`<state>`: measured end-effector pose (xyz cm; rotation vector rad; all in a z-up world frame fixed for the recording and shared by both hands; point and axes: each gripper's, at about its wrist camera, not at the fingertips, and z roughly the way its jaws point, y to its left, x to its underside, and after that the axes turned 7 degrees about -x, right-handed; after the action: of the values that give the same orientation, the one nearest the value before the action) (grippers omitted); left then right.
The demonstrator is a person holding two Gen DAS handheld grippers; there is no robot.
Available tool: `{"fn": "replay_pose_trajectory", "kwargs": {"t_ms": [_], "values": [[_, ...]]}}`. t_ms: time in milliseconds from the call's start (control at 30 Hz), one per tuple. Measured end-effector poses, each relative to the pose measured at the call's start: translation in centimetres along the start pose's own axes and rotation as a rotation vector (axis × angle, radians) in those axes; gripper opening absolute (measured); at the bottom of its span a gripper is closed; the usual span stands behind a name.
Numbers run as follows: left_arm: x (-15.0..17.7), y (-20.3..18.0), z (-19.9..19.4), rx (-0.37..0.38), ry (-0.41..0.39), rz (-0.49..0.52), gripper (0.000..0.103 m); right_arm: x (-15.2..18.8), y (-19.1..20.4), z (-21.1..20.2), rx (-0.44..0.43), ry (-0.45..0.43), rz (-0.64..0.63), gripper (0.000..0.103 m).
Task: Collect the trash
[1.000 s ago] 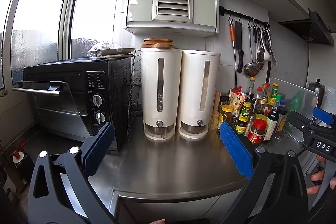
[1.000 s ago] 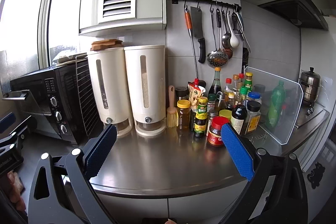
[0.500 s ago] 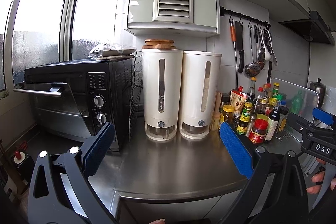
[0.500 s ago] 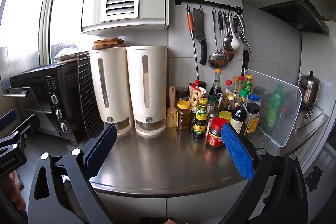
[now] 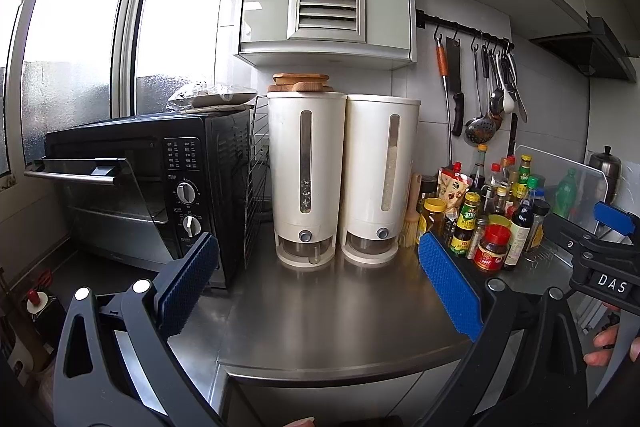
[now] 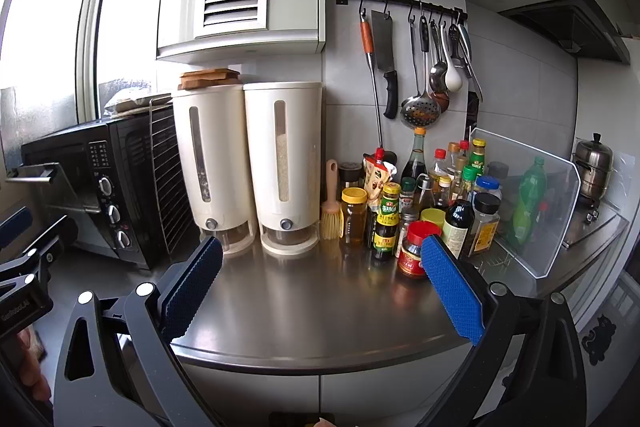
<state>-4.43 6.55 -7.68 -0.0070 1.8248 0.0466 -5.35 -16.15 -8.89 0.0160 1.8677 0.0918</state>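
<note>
Left wrist view: left gripper [image 5: 318,285] gapes wide and empty at lower centre, over the steel surface [image 5: 332,315]. Right gripper [image 6: 320,287] likewise wide, empty; no trash is discernible, so its direction cannot be told.

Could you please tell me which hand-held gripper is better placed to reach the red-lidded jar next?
Right, probably. The right hand-held gripper is open and empty, with the red-lidded jar just beyond its right fingertip; the left hand-held gripper faces the white dispensers, farther over.
</note>
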Motion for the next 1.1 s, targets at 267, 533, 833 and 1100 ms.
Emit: {"fn": "replay_pose_trajectory", "kwargs": {"t_ms": [267, 533, 833, 1100], "values": [[-0.03, 0.01, 0.09, 0.000, 0.000, -0.002, 0.095, 0.10, -0.16, 0.08, 0.002, 0.001, -0.006, 0.100], [0.08, -0.33, 0.02, 0.004, 0.000, 0.008, 0.095, 0.10, -0.34, 0.17, -0.002, 0.006, -0.005, 0.100], [0.12, -0.41, 0.21, 0.000, 0.004, 0.009, 0.095, 0.11, -0.45, 0.24, -0.004, 0.009, -0.005, 0.100], [0.20, -0.50, 0.16, -0.003, 0.003, 0.013, 0.095, 0.16, -0.74, 0.28, -0.005, 0.014, -0.004, 0.100]]}}
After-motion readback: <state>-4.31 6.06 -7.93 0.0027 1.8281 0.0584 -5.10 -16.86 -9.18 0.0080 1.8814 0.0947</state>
